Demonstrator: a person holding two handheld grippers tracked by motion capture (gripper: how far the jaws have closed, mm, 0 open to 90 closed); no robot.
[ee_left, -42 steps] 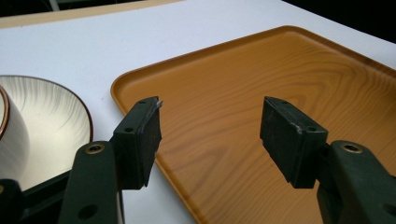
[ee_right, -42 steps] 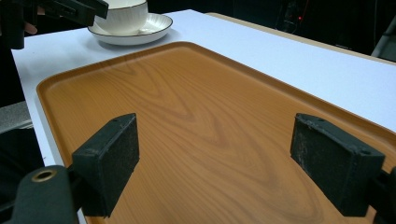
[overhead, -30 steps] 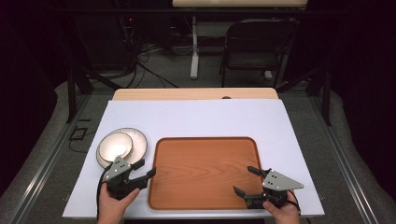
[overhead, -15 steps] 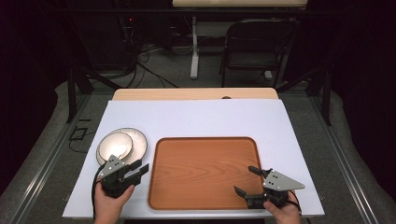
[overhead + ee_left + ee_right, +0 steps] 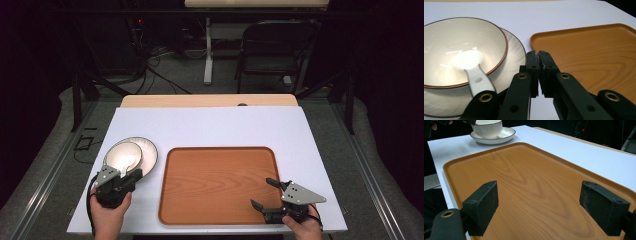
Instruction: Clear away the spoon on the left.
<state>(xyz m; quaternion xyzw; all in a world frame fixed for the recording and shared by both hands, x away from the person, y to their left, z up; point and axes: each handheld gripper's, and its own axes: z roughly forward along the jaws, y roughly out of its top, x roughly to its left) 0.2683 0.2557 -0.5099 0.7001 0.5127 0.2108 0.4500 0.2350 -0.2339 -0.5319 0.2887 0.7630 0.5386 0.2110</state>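
Note:
A cream bowl (image 5: 122,155) with a brown rim sits on a matching plate (image 5: 149,150) at the table's left; a white spoon (image 5: 471,65) lies in the bowl (image 5: 461,50). To their right lies a wooden tray (image 5: 220,185). My left gripper (image 5: 135,174) hovers by the plate's near edge. Its jaws have just been closing and now meet with nothing between them (image 5: 538,53), between the plate (image 5: 515,55) and the tray's corner (image 5: 584,50). My right gripper (image 5: 262,192) stands open over the tray's near right corner, its pads (image 5: 484,205) wide apart above bare wood (image 5: 531,177).
A white mat (image 5: 210,125) covers the table, with a wooden strip (image 5: 210,101) along its far edge. Beyond the table stand a folding chair (image 5: 275,50) and a table leg (image 5: 207,50), and cables trail on the floor.
My left gripper has shifted left, away from the tray's edge toward the plate, and its jaws have gone from wide open to shut. The right gripper has stayed put.

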